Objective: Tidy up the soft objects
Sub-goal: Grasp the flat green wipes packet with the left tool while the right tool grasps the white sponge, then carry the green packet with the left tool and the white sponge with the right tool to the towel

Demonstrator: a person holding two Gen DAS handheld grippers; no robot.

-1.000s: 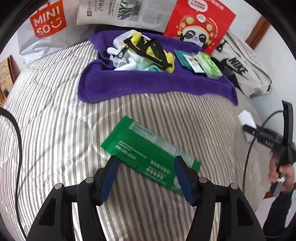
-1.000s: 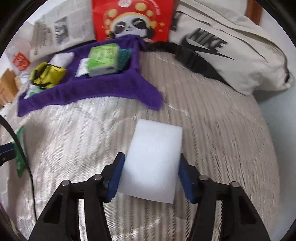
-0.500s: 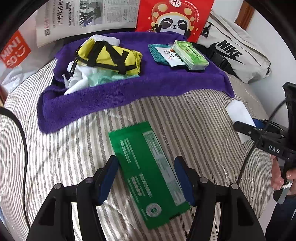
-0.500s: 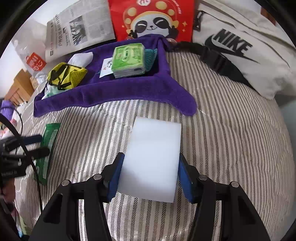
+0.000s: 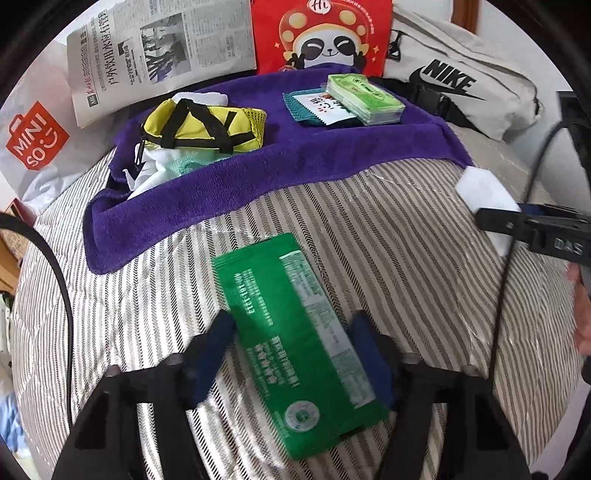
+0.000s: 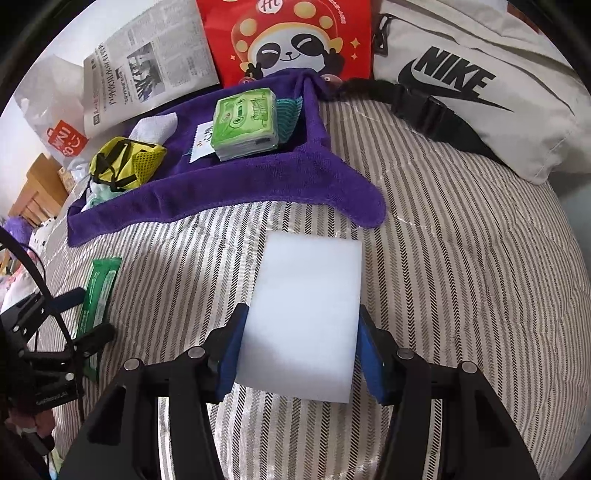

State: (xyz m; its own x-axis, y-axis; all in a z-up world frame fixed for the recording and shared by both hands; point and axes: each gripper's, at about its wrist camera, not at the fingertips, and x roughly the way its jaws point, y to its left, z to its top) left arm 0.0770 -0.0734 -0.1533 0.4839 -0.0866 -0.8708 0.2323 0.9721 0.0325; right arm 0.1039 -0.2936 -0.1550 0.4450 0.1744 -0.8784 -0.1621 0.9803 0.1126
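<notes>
A flat green packet (image 5: 295, 336) lies on the striped bedcover between the fingers of my left gripper (image 5: 295, 354), whose jaws stand wide on either side, pads near its edges. It also shows in the right wrist view (image 6: 98, 291). My right gripper (image 6: 301, 350) has its blue pads against both sides of a white sponge block (image 6: 306, 314); the sponge also shows in the left wrist view (image 5: 487, 195). A purple towel (image 5: 303, 162) at the back holds a yellow pouch (image 5: 199, 125), white cloth, and a green tissue pack (image 5: 364, 98).
Behind the towel stand a newspaper (image 5: 155, 55), a red panda bag (image 5: 321, 33) and a Miniso bag (image 5: 35, 136). A beige Nike bag (image 6: 480, 81) lies at the back right. A black cable (image 5: 51, 266) runs on the left.
My left gripper has moved forward over the green packet, which now lies lengthwise between its fingers. My right gripper keeps the sponge and has come closer to the towel.
</notes>
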